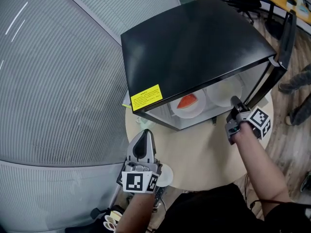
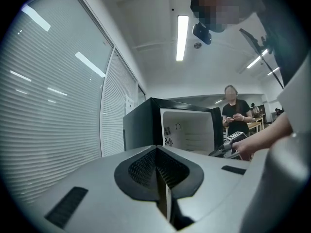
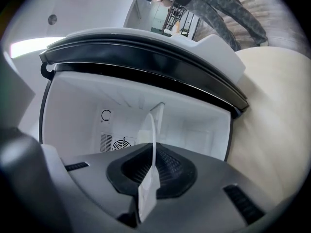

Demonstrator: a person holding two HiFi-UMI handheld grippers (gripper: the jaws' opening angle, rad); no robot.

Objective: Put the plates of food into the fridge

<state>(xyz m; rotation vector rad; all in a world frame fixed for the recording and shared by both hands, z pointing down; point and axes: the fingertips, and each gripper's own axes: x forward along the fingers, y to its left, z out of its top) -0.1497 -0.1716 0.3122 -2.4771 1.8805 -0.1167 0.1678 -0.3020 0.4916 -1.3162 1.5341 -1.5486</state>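
Note:
A black mini fridge [image 1: 194,42] stands on a round beige table [image 1: 204,154] with its door [image 1: 286,38] swung open to the right. Inside it, on the left, sits a white plate with orange food [image 1: 187,105]. Beside that, at the fridge's mouth, is a second white plate [image 1: 223,92]; I cannot make out what is on it. My right gripper [image 1: 234,102] is shut on this plate's rim, and the thin white rim [image 3: 154,125] runs edge-on between its jaws. My left gripper [image 1: 142,139] is shut and holds nothing, near the table's front left edge.
A small white round thing [image 1: 166,175] lies by my left gripper at the table's edge. A window with blinds [image 1: 53,81] fills the left. A person [image 2: 232,111] stands beyond the fridge, and their shoes [image 1: 291,86] are on the wooden floor at right.

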